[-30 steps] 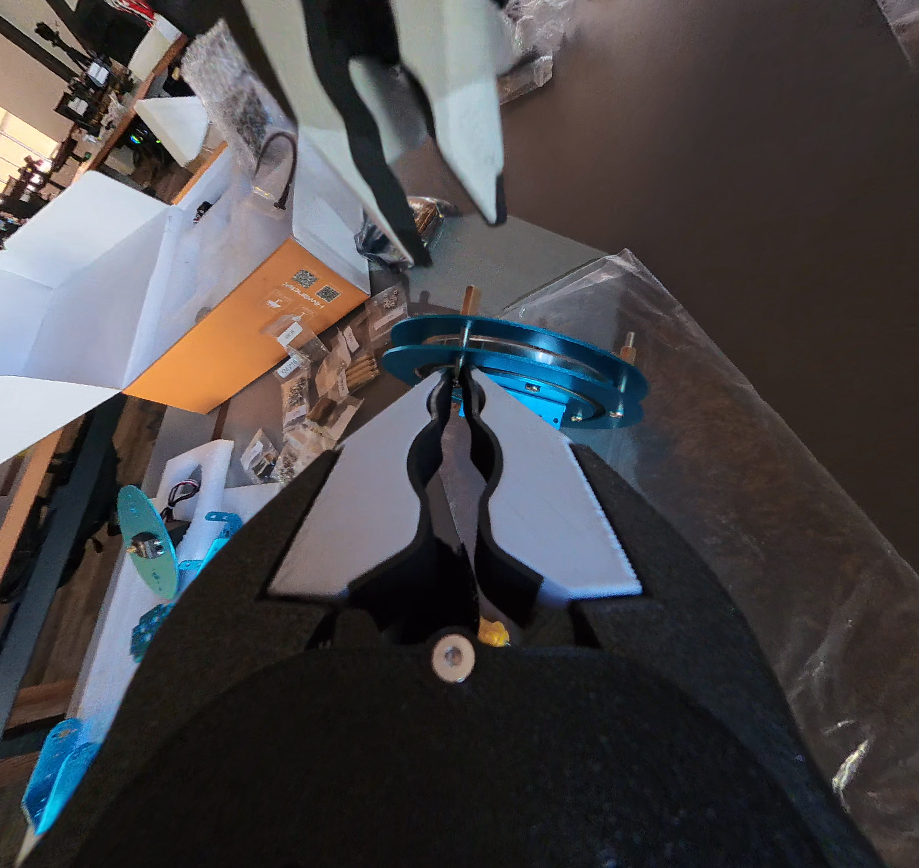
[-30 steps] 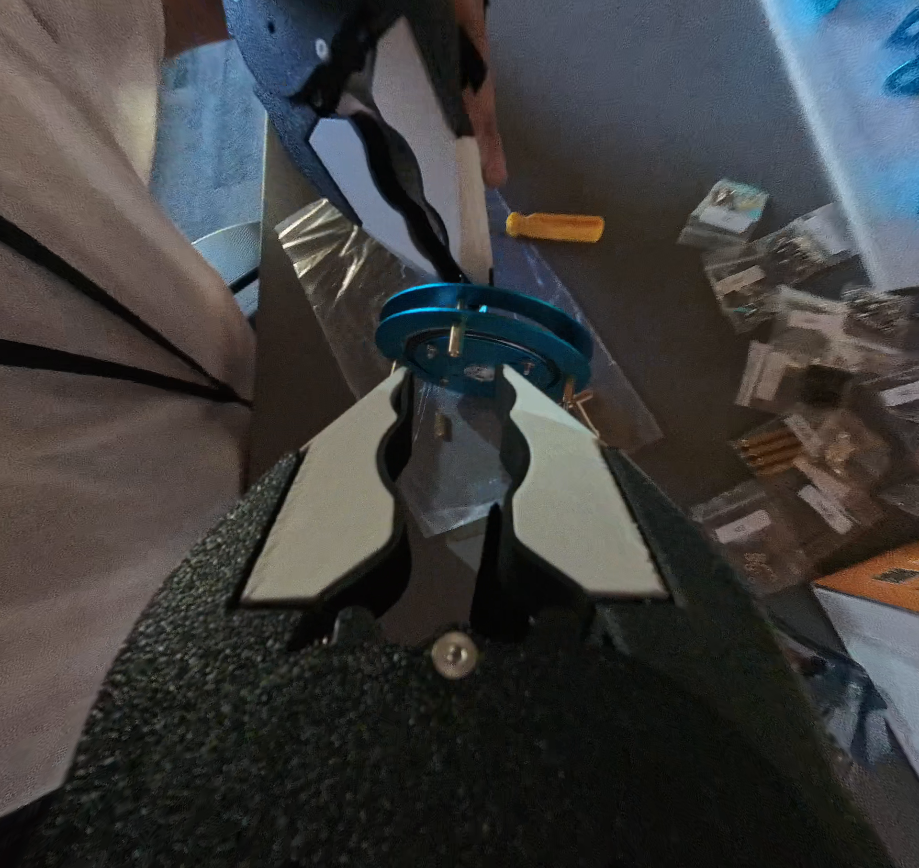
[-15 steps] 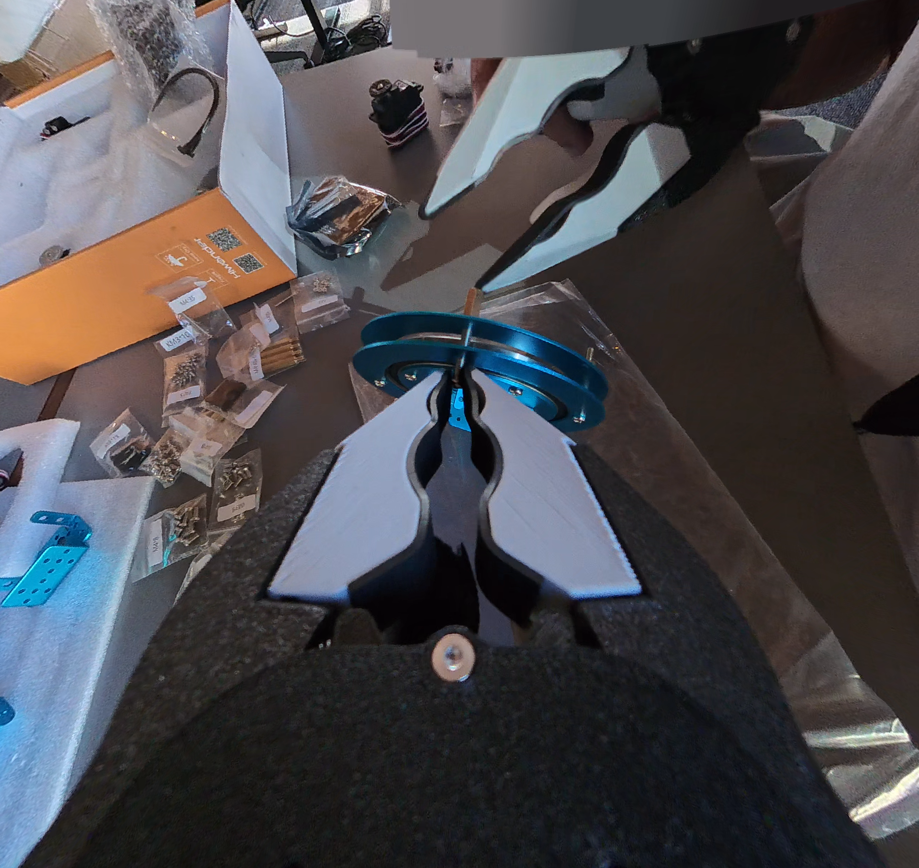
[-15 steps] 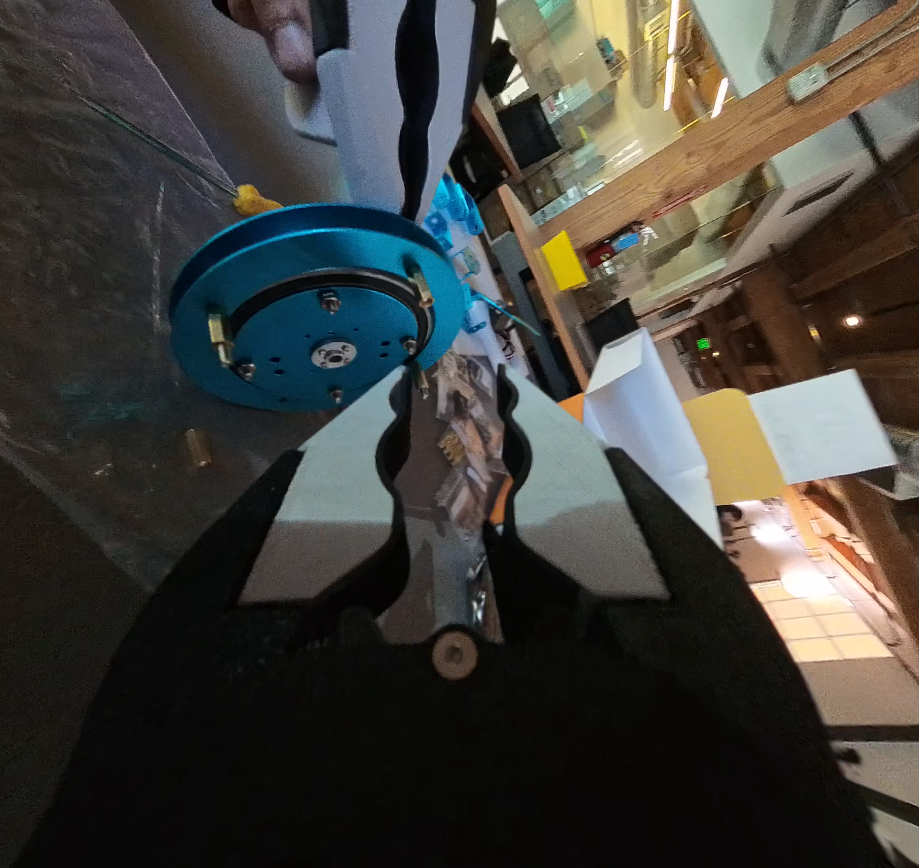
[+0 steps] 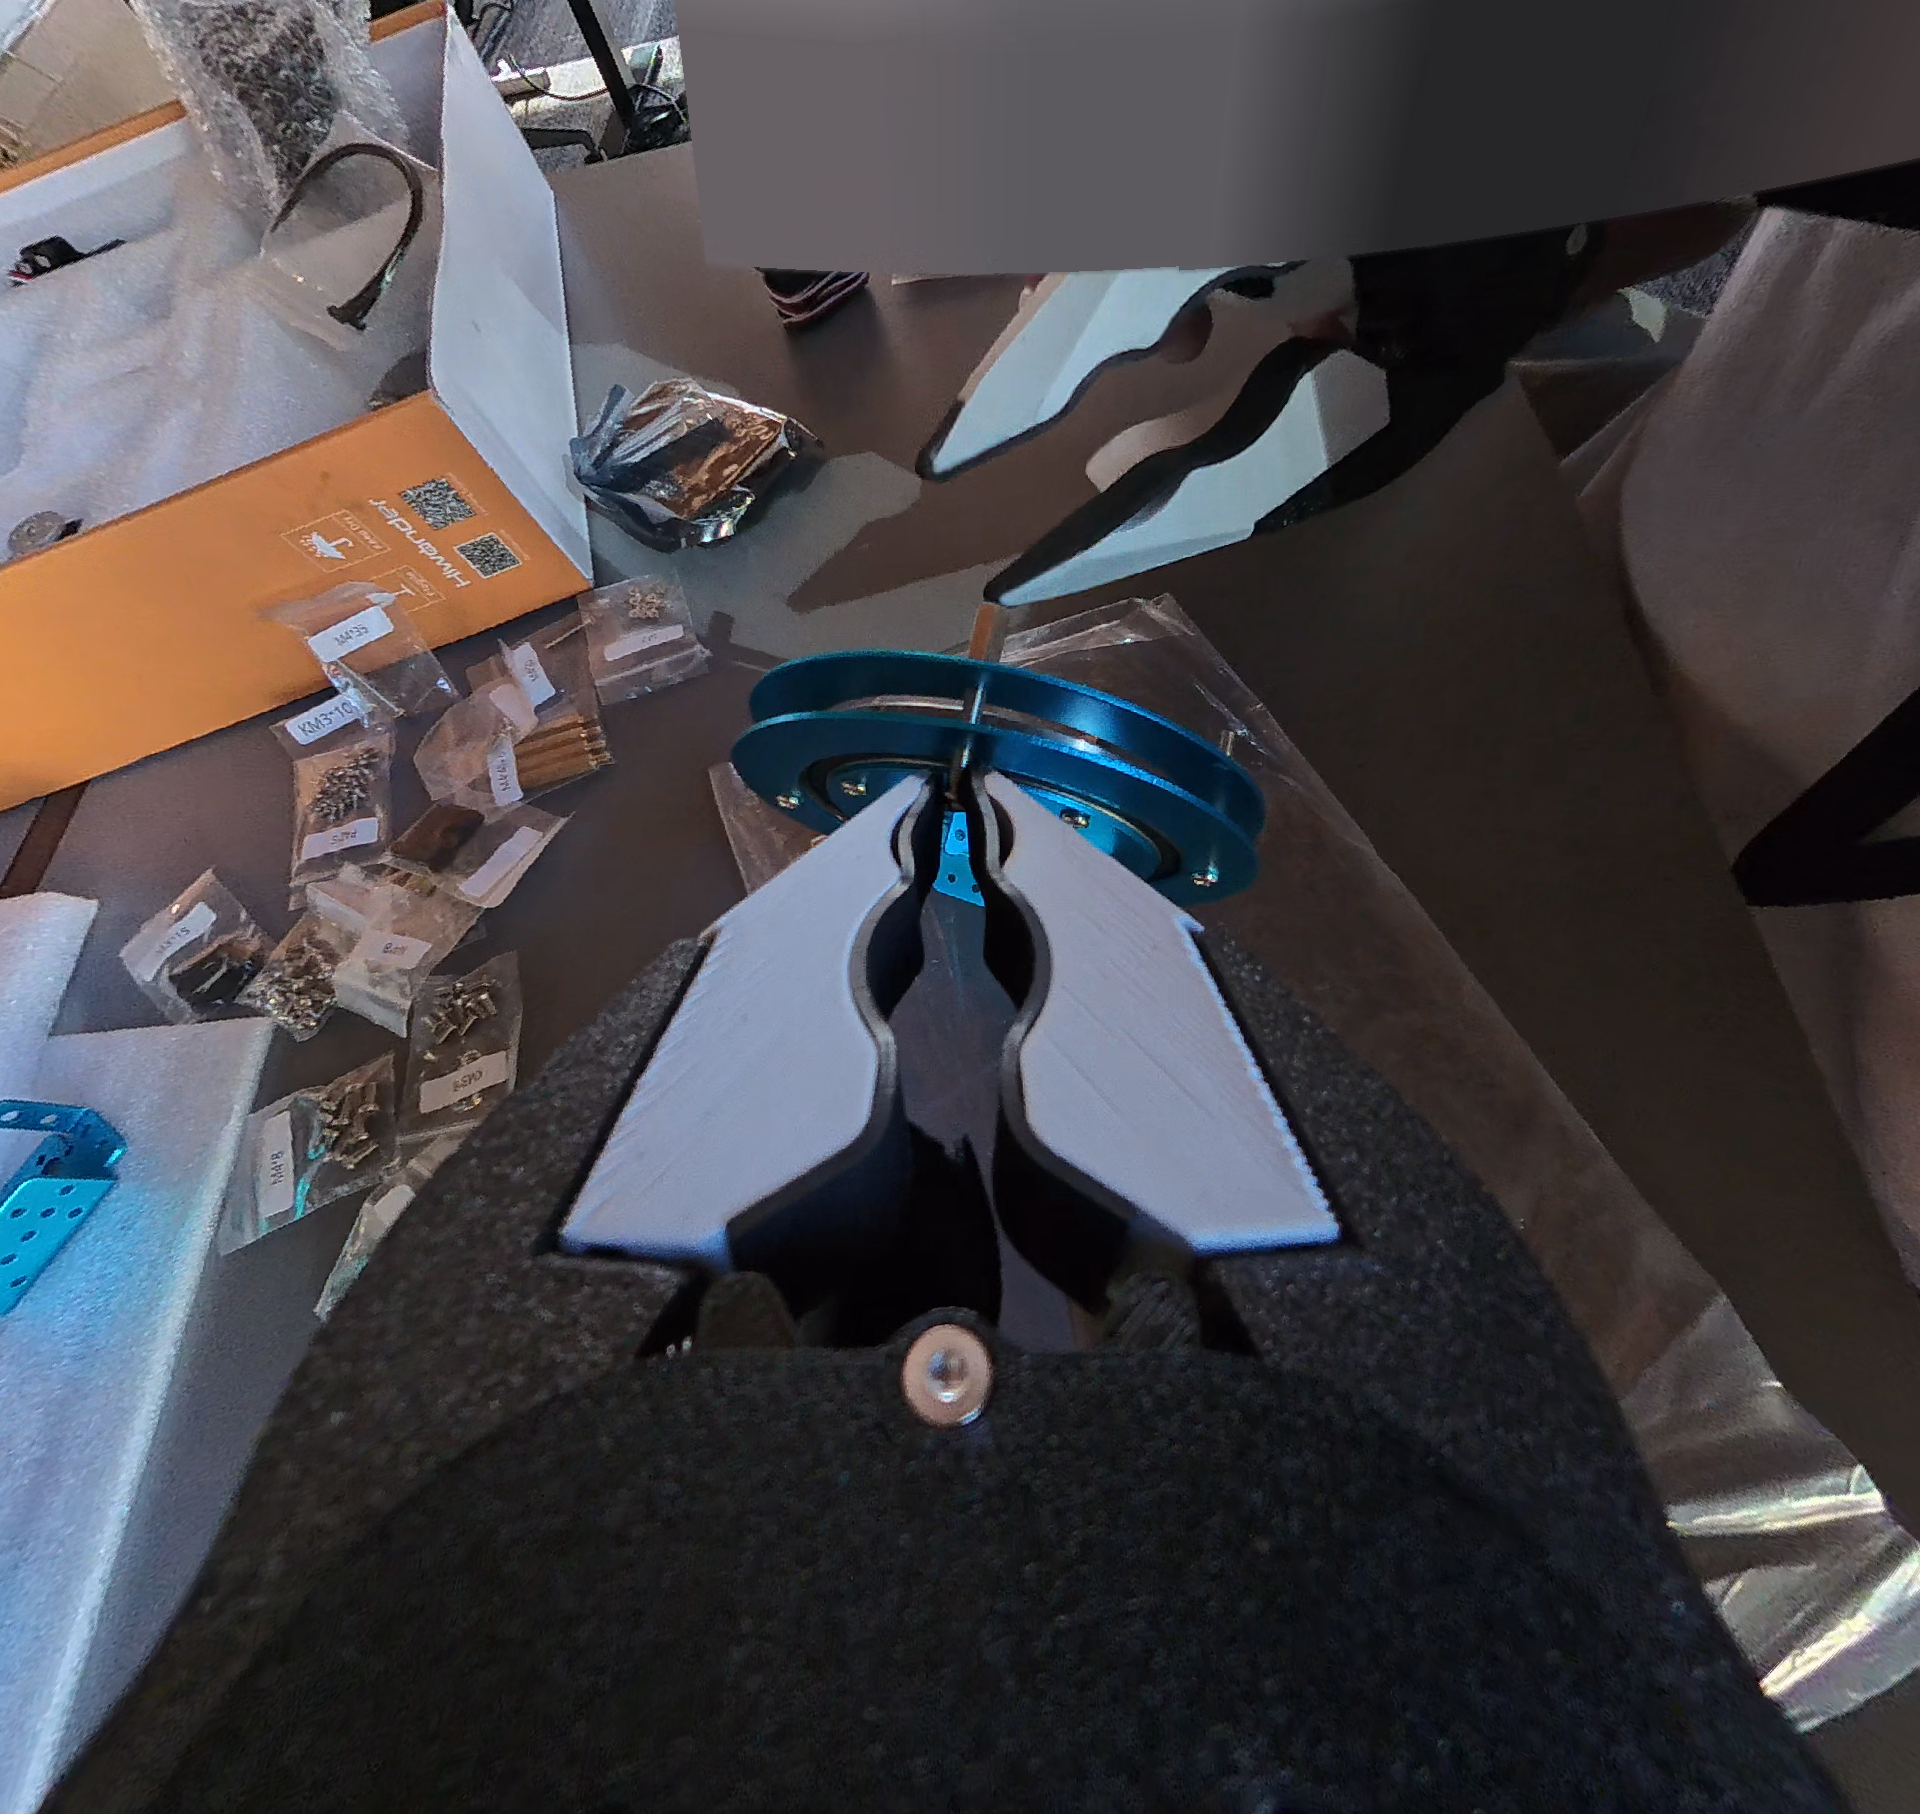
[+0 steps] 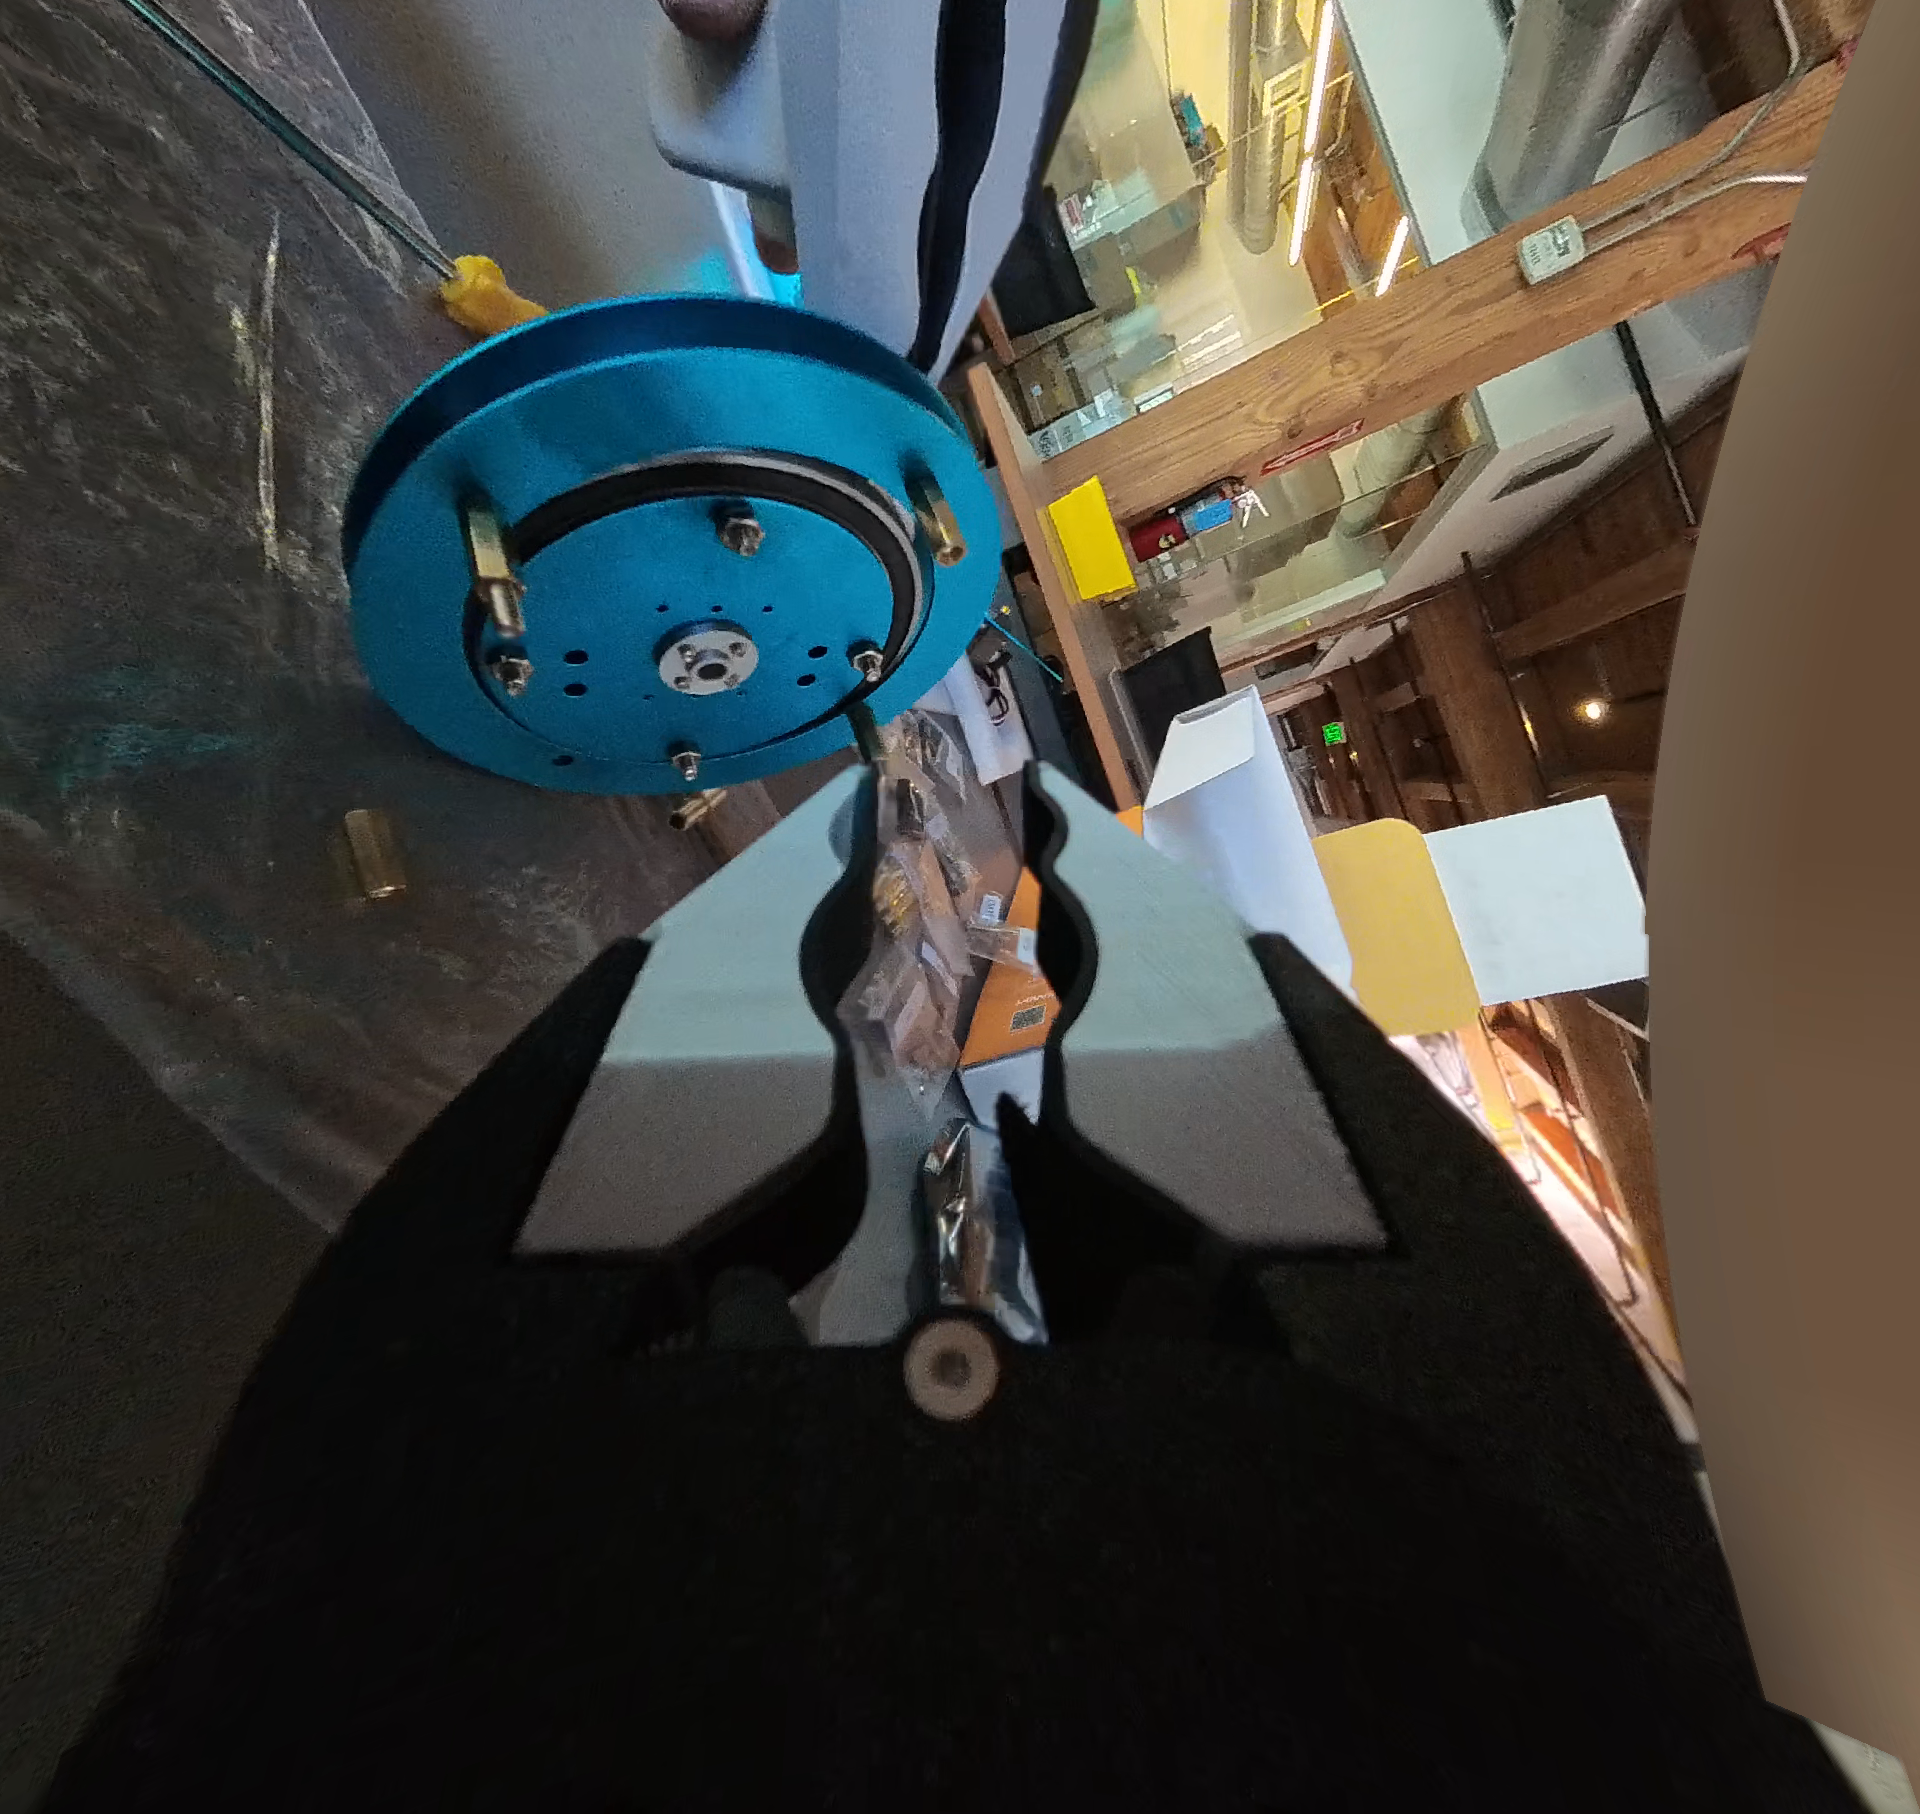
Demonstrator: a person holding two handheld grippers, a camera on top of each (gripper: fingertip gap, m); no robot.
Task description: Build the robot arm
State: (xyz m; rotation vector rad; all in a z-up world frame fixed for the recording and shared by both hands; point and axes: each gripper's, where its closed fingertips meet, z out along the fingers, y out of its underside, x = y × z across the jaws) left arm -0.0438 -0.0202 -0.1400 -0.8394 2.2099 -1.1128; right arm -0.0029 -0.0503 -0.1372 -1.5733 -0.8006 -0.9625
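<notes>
We see strong wide-angle bending at the edges of both views. Daylight glares on the clear plastic sheet and the table carries hard shadows. The right wrist view is backlit: its gripper housing reads nearly black.

Two grippers are seen, one blue disc assembly, one orange box, one yellow-handled screwdriver.

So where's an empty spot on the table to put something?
Bare brown tabletop lies right of the blue round metal disc, beside the clear plastic sheet. It is crowded left of the disc: small clear bags of screws and the orange cardboard box.
</notes>
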